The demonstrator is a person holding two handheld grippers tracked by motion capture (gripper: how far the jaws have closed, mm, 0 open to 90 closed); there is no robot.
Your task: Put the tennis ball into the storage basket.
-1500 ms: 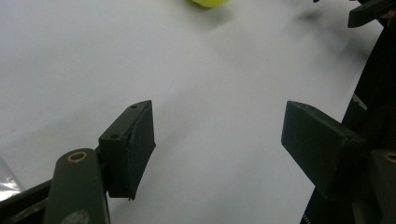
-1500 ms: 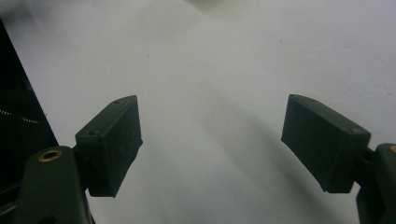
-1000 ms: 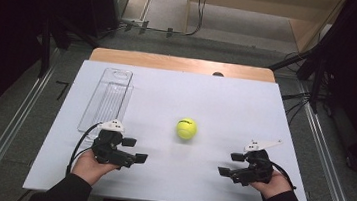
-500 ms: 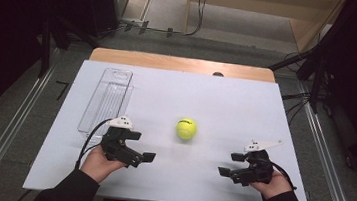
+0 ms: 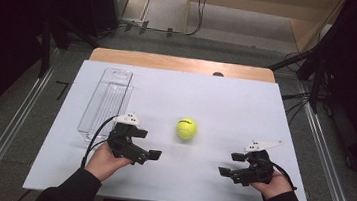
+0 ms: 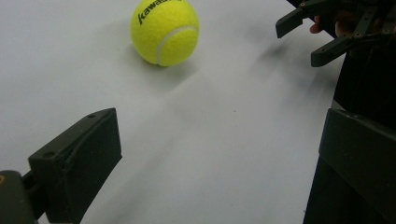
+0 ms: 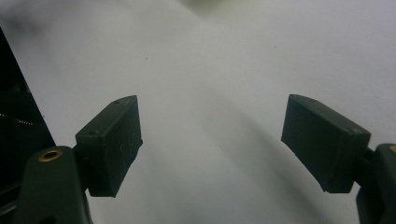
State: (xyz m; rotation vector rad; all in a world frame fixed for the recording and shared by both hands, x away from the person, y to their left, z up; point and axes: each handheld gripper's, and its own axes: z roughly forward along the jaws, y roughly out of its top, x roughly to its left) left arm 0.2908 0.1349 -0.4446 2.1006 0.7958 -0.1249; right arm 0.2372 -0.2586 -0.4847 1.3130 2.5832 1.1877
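Left gripper (image 5: pixel 147 146): jaws have just been opening and now stand wide, nothing between them; held in the person's left hand (image 5: pixel 102 160), low over the desk, jaws pointing toward the desk's middle.
Left gripper, own view: both black jaws far apart at the bottom corners, bare white desk (image 6: pixel 224 140) between them.
Tennis ball (image 5: pixel 186 128): yellow-green, just ahead of the left gripper's jaws and a little off to their far side, resting on the desk, touching neither gripper. In the left gripper view it sits ahead and to the left (image 6: pixel 164 31), with black lettering on its felt.
Right gripper (image 5: pixel 232 165): jaws spread wide, empty; held in the person's right hand (image 5: pixel 274 183), low over the desk, jaws pointing toward the left gripper. Its own view shows both pads apart with plain desk (image 7: pixel 210 93) between them.
Gripper to gripper: well apart, facing each other; the right gripper shows at the upper right of the left gripper view (image 6: pixel 308 37).
Clear tray (image 5: pixel 107 103): long transparent plastic tray, beyond the left gripper on its outer side, near it, lying flat on the desk.
Desk (image 5: pixel 245 112): white top, wooden strip along the far edge.
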